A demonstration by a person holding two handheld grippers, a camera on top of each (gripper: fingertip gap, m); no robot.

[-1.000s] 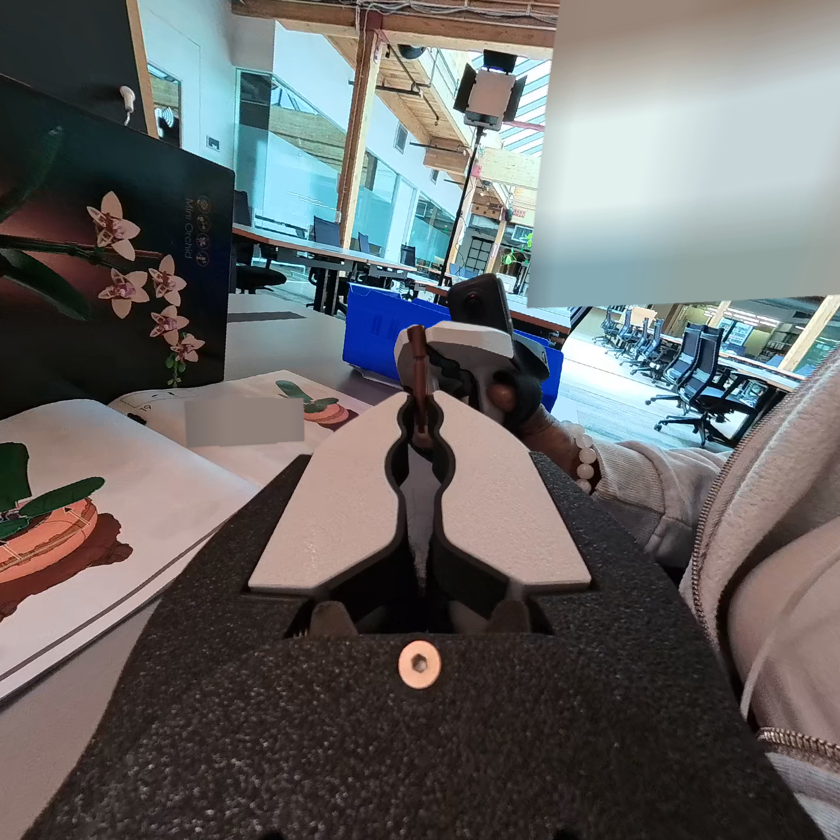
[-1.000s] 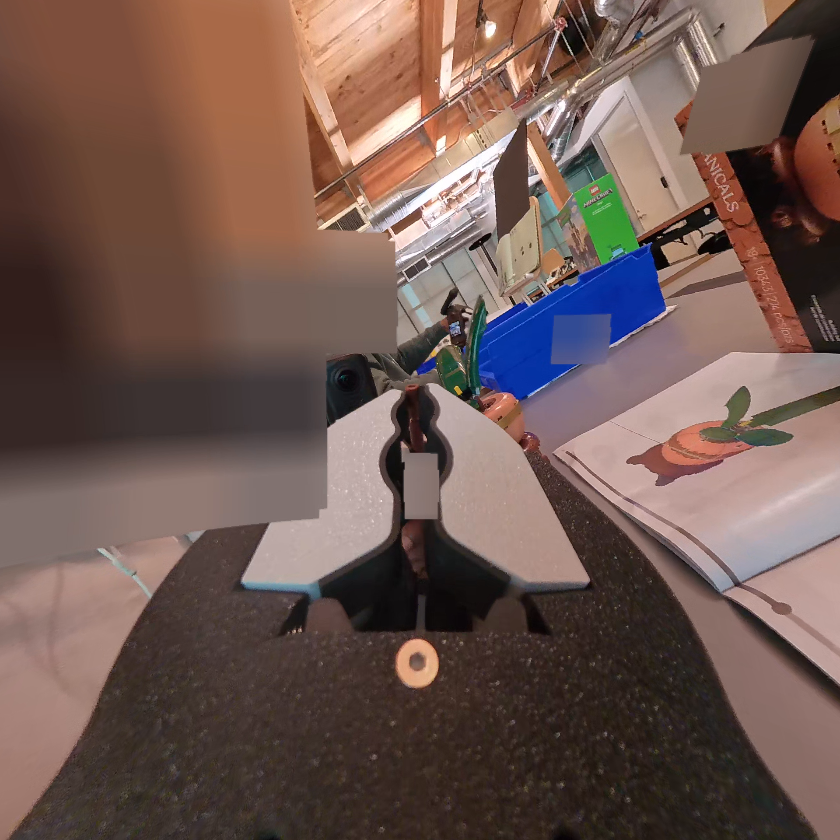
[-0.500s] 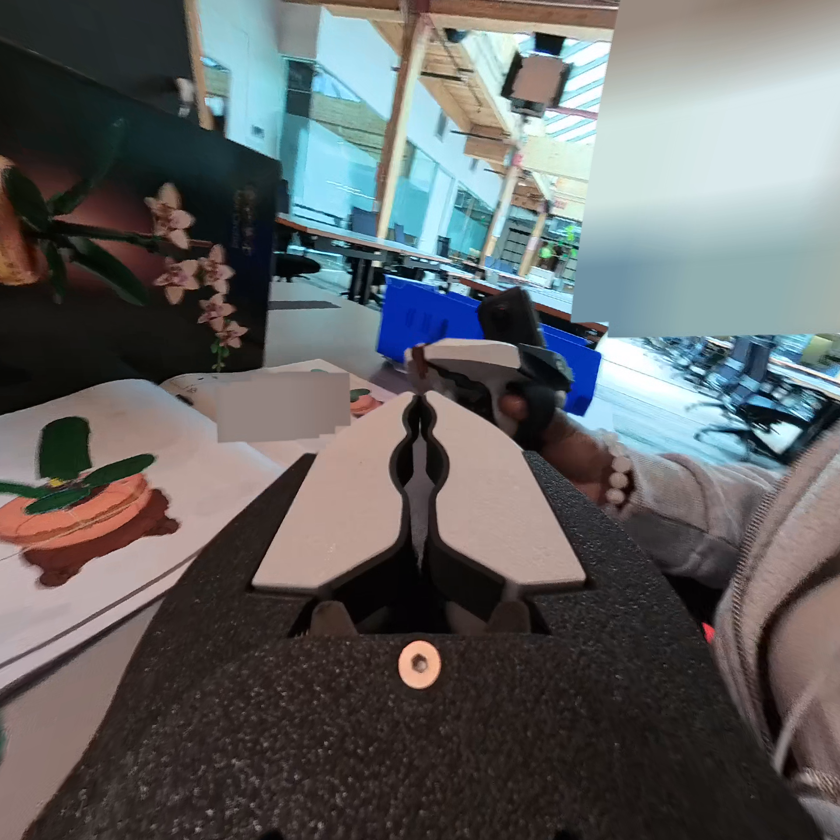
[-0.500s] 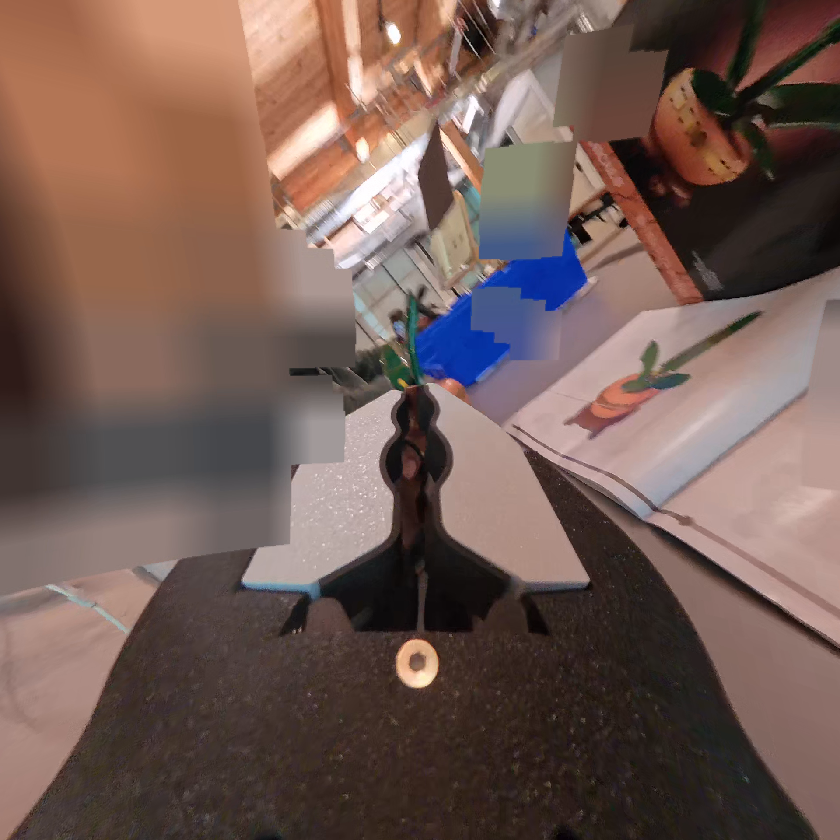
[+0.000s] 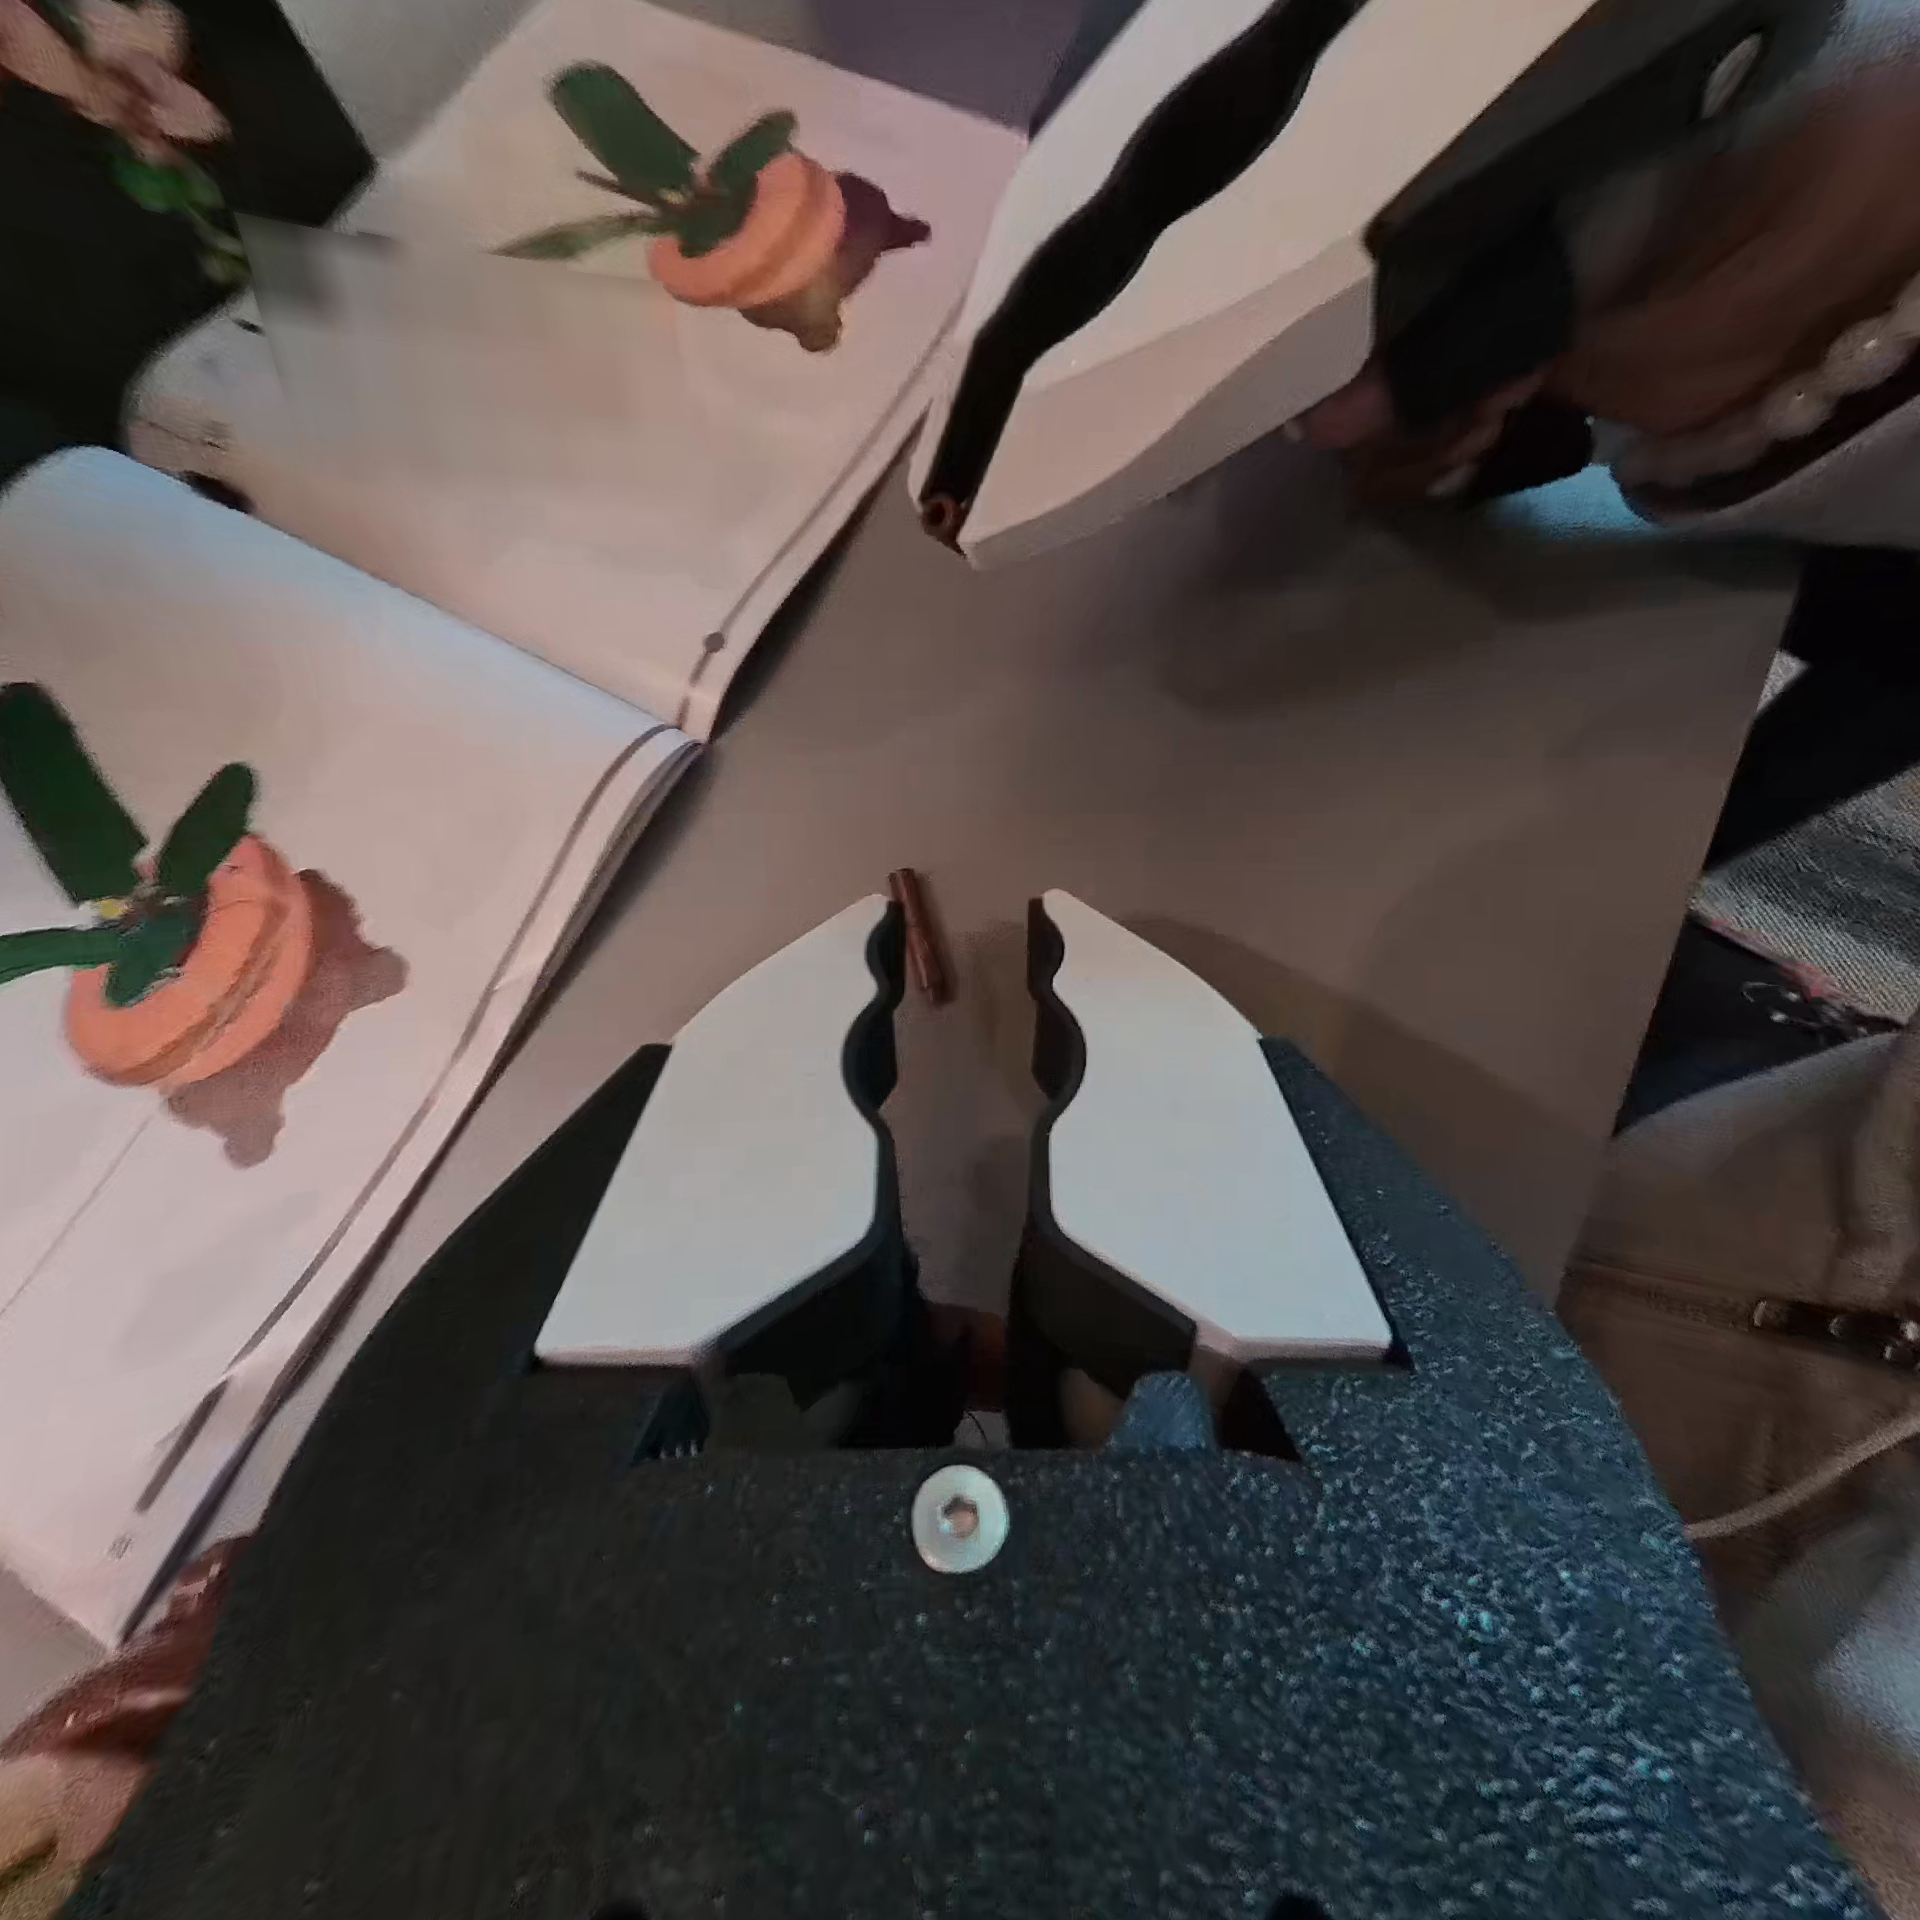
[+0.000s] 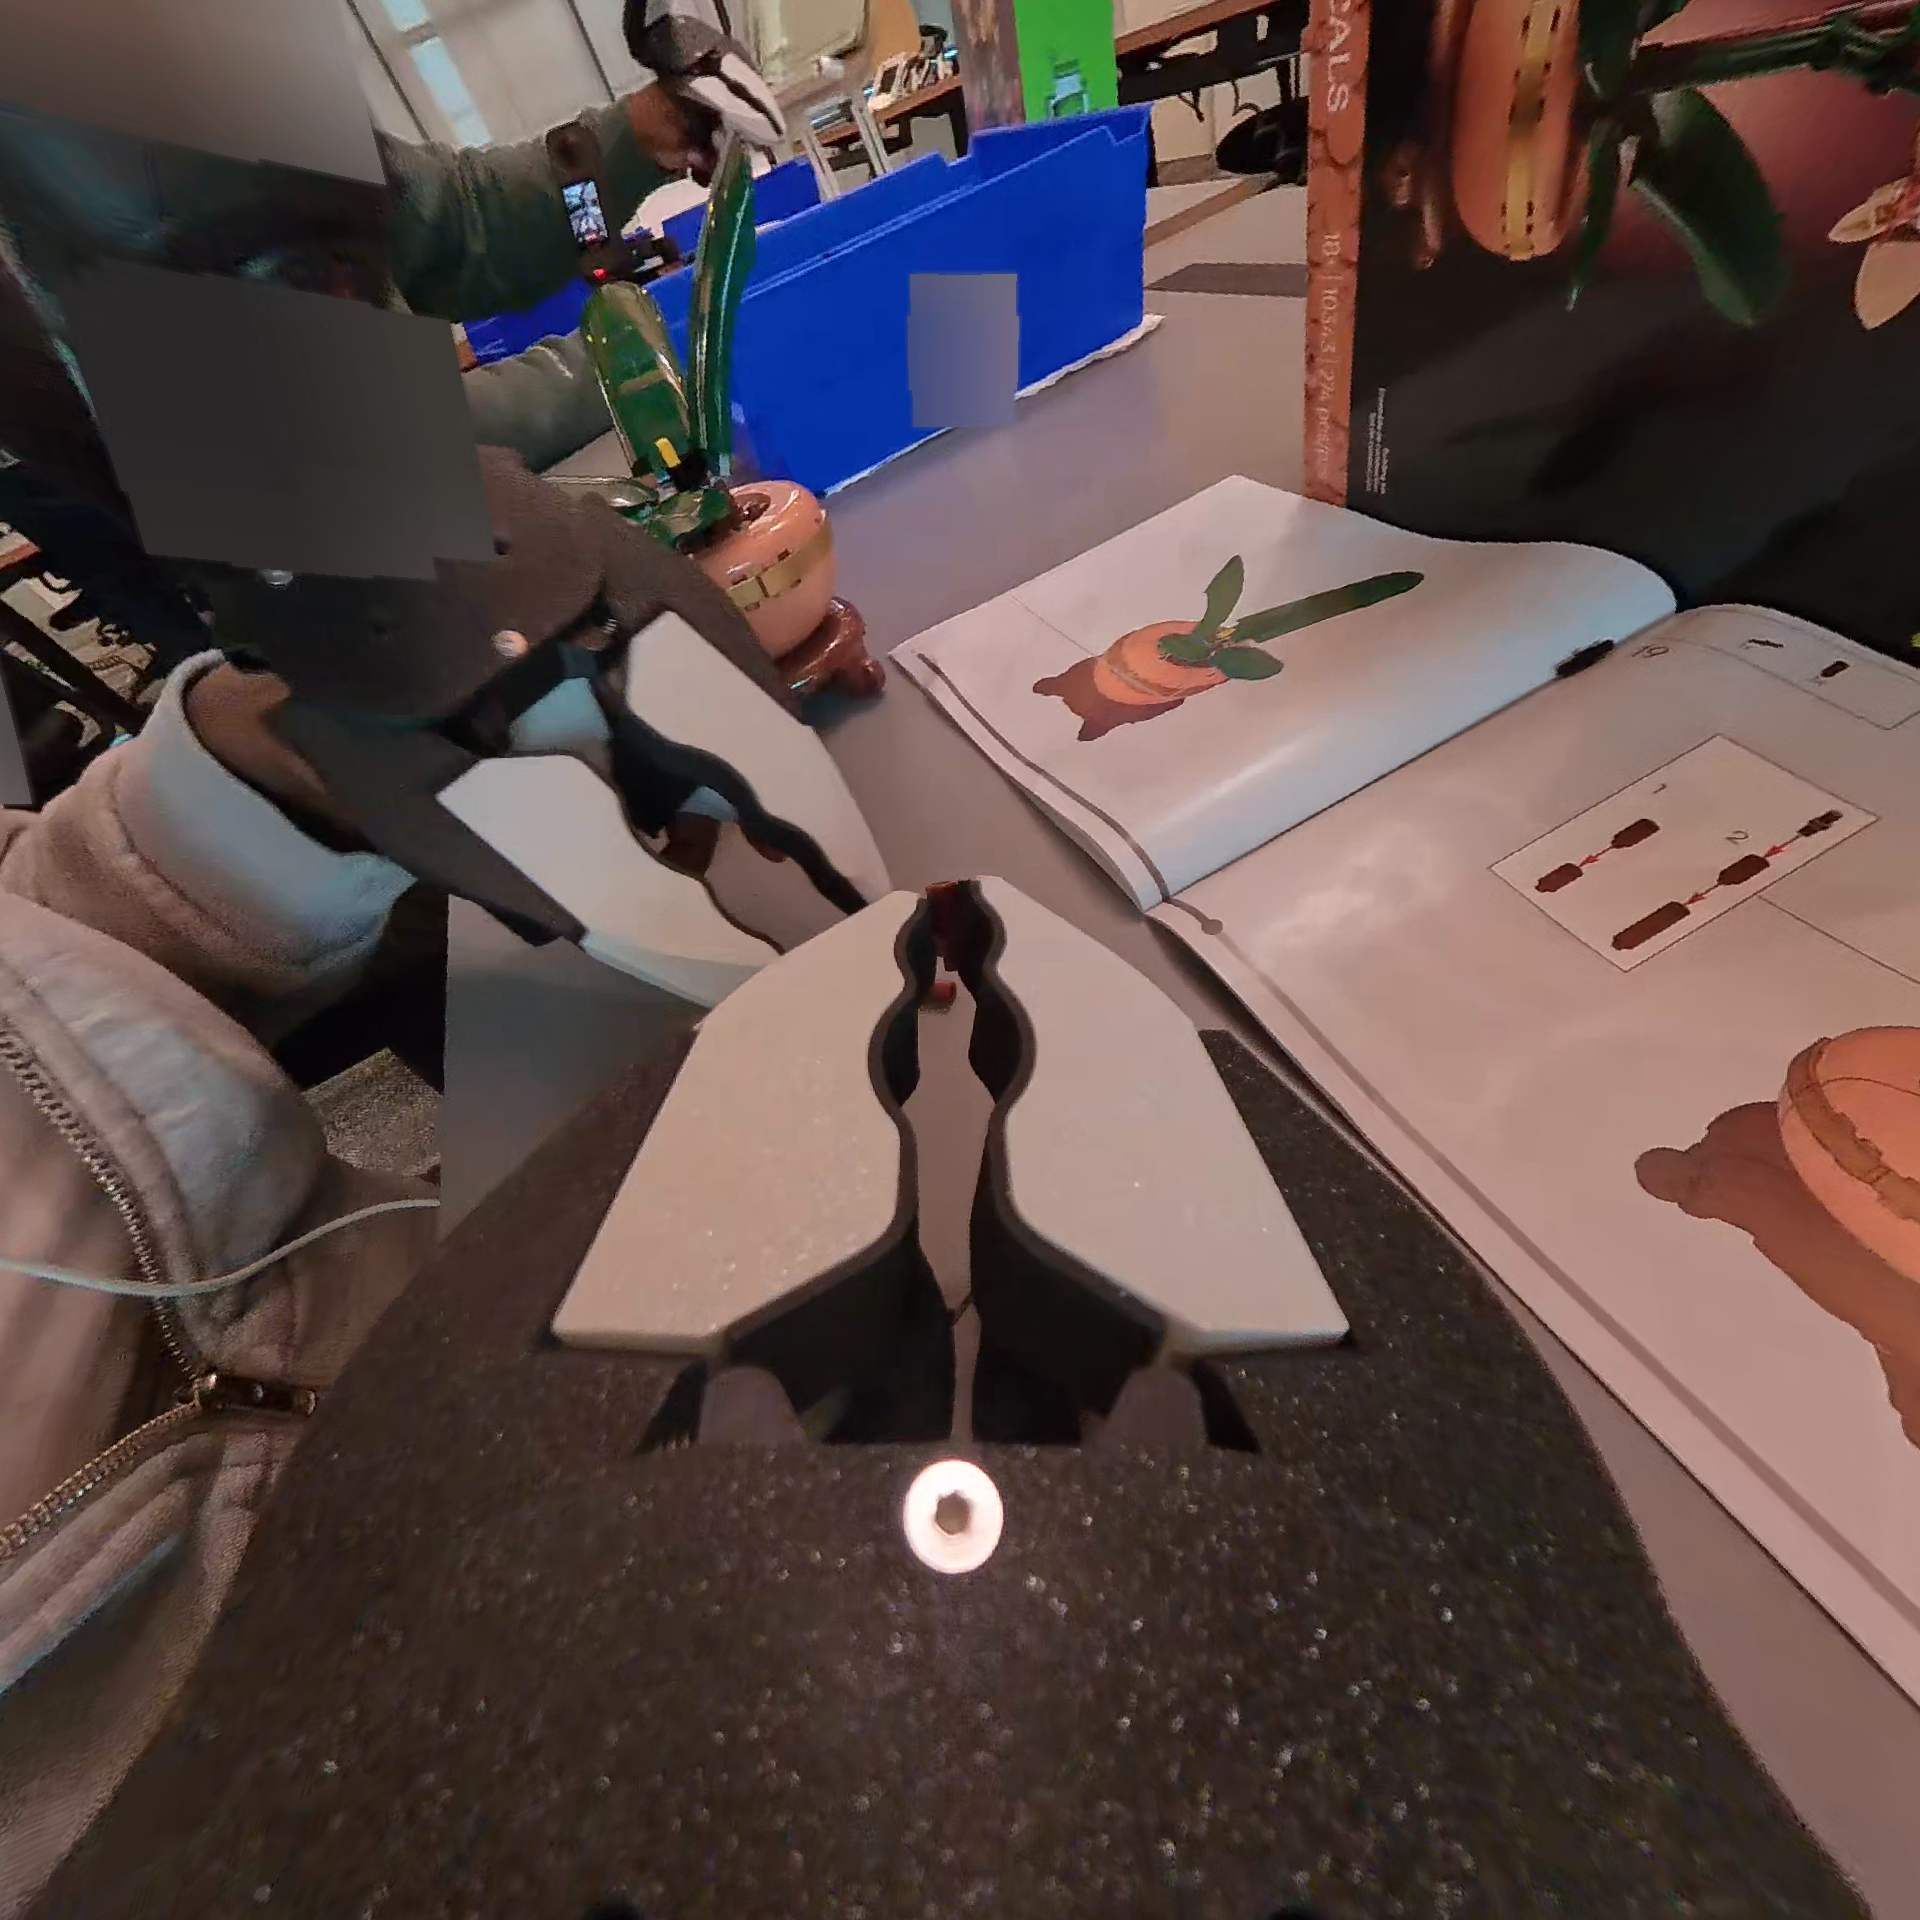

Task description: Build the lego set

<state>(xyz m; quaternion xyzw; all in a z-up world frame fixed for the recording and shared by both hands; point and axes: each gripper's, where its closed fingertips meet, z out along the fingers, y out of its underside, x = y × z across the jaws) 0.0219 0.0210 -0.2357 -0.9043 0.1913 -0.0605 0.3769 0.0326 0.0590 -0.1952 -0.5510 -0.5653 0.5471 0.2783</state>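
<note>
My left gripper (image 5: 964, 904) is open and points down at the grey table (image 5: 1299, 831). A short brown rod (image 5: 921, 940) lies on the table between its fingers, close to the left finger. My right gripper (image 6: 951, 891) is shut on a small brown piece (image 6: 943, 902) at its tips. It also shows in the left wrist view (image 5: 945, 520), farther off, with the brown piece (image 5: 940, 513) at its tip. The left gripper shows in the right wrist view (image 6: 810, 920), just left of my right gripper's tips.
An open instruction booklet (image 6: 1351, 727) lies on the right, also in the left wrist view (image 5: 468, 468). A built pot with green leaves (image 6: 764, 551) stands behind. A dark set box (image 6: 1610, 260) and a blue bin (image 6: 883, 312) stand farther back. A person's sleeve (image 6: 156, 987) is on the left. The left gripper's tips are roughly 6 cm from the right gripper's.
Both grippers have tilted down toward the table. My left gripper has opened, and a brown rod now lies on the table between its fingers. My right gripper stays shut on its brown piece.
</note>
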